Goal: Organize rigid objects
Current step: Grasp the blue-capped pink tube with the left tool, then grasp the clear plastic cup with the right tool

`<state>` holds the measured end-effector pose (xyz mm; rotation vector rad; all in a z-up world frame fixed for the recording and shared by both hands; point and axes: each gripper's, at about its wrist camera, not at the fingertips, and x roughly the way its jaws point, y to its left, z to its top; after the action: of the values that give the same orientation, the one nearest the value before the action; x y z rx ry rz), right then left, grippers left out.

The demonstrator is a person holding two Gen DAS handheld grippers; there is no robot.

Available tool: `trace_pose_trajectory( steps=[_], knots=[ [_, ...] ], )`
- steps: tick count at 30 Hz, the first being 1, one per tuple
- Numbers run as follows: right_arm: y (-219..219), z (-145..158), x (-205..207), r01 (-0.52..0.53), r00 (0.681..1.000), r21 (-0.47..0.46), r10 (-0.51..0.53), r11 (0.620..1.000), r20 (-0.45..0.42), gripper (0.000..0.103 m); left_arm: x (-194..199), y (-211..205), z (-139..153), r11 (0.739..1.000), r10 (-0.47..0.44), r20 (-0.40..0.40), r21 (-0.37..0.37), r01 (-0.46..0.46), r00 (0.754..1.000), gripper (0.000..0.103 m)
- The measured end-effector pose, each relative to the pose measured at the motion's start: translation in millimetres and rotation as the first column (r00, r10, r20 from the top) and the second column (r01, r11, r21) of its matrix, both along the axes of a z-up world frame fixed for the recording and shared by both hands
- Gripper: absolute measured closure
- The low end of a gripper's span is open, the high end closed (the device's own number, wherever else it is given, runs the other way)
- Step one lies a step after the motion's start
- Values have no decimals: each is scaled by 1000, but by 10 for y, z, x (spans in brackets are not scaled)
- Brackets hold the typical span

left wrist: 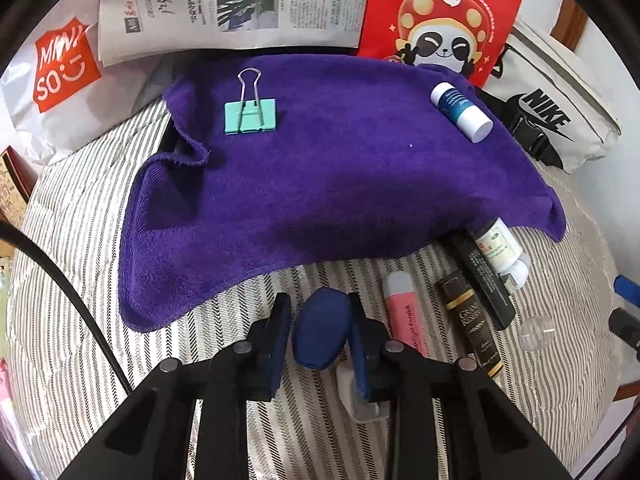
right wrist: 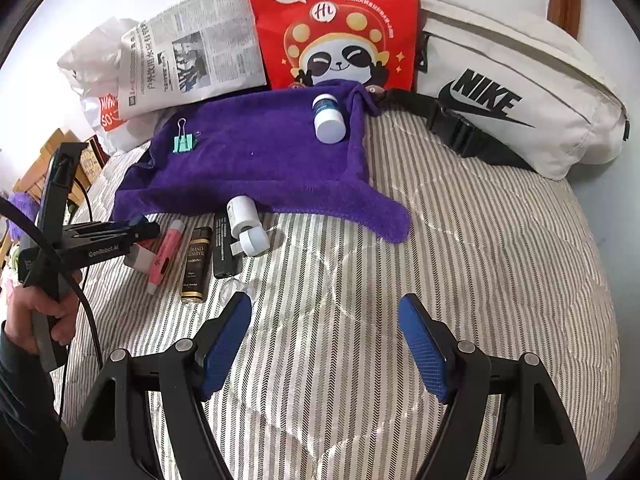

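Note:
My left gripper [left wrist: 320, 322] points down at the striped bedding, its pads closed against a dark blue oval object [left wrist: 322, 332]. A white block [left wrist: 360, 400] lies just under its right finger. Beside it to the right lie a pink tube [left wrist: 398, 312], a brown-and-gold bottle [left wrist: 472, 324], a black tube [left wrist: 484, 280] and a white bottle [left wrist: 502, 248]. On the purple towel [left wrist: 340, 184] rest a teal binder clip [left wrist: 250, 116] and a blue-and-white bottle [left wrist: 460, 111]. My right gripper [right wrist: 324, 336] stands open over bare bedding with nothing between its fingers.
A newspaper [right wrist: 192, 52], a red panda bag [right wrist: 336, 20], a white Nike waist bag [right wrist: 520, 92] and a Miniso bag [left wrist: 60, 68] line the far side. A clear cap [right wrist: 236, 290] lies near my right gripper's left finger. A person's hand [right wrist: 48, 312] holds the left gripper.

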<state>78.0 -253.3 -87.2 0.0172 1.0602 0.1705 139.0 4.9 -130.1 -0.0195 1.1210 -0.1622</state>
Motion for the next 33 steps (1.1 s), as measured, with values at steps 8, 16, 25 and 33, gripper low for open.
trace_pose_trajectory(
  steps=[8, 16, 25, 33],
  knots=[
    [112, -110, 80, -22, 1000, -10, 21, 1000, -19, 27, -33, 121, 13, 1000, 13, 8, 9, -13, 1000, 81],
    [285, -209, 249, -58, 998, -20, 58, 998, 9, 28, -125, 448, 28, 996, 76, 17, 44, -76, 997, 81],
    [442, -318, 230, -131, 991, 38, 132, 991, -17, 29, -205, 666, -17, 991, 135, 24, -3, -135, 991, 81],
    [612, -484, 294, -118, 993, -5, 117, 993, -22, 40, -214, 643, -26, 991, 131, 31, -4, -131, 991, 81]
  ],
)
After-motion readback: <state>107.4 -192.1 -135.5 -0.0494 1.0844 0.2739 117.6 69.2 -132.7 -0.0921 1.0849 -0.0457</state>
